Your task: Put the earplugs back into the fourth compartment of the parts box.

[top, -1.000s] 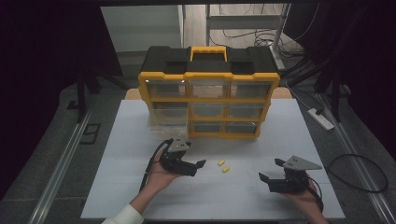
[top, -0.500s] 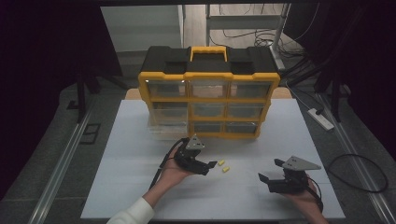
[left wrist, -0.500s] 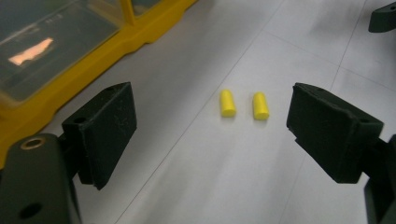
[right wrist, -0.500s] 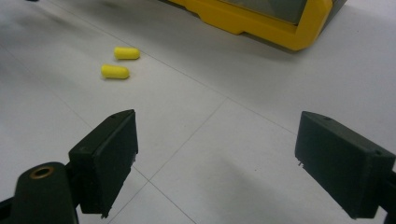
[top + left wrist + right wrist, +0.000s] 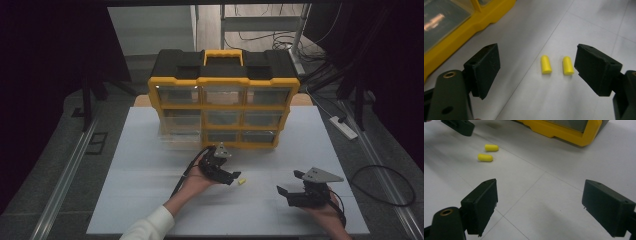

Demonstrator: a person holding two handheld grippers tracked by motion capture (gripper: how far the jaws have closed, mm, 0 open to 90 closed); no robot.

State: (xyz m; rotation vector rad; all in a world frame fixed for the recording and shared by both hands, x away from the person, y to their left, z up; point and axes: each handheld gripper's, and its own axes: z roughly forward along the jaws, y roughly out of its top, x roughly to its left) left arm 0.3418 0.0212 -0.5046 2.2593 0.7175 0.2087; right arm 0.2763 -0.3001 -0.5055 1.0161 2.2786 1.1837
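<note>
Two yellow plugs are the target, pick not yet made. Largest first: white surface (image 5: 150, 200), matte, faint seam lines across it. Organizer (image 5: 224, 100) sits at the far edge, centre: hard plastic, yellow frame, black lid with yellow handle, three rows of clear drawers. Lower-left drawer (image 5: 180, 136) looks pulled out toward the near side, likely the drop spot, though that's a guess.

Left gripper (image 5: 232, 178) is mid-surface, a bit toward the near edge, held low, fingers (image 5: 484, 68) spread wide with nothing between the pads. Black blocky pads, slightly rough faces. Right gripper (image 5: 289, 183) is parked near the near-right corner, well apart from the plugs, fingers likewise wide open and empty.

Plugs: left plug (image 5: 546, 64) and right plug (image 5: 568, 65) as seen in the left gripper view, lying flat on the surface, side by side, close but not touching, roughly parallel. Short cylinders with one rounded end, smooth matte, look like soft foam. In the high view they show as one small yellow spot (image 5: 242, 181) just beyond the left fingertips.

Step in hand: approach/align for grasp with the left. Both plugs sit inside the finger span, offset toward the right pad. Next move needs: shift to centre on one plug, drop until the pads straddle it, close across the short axis. Risks as I read it: pinching both at once, or the round body rolling out. Light squeeze, foam will deform.
</note>
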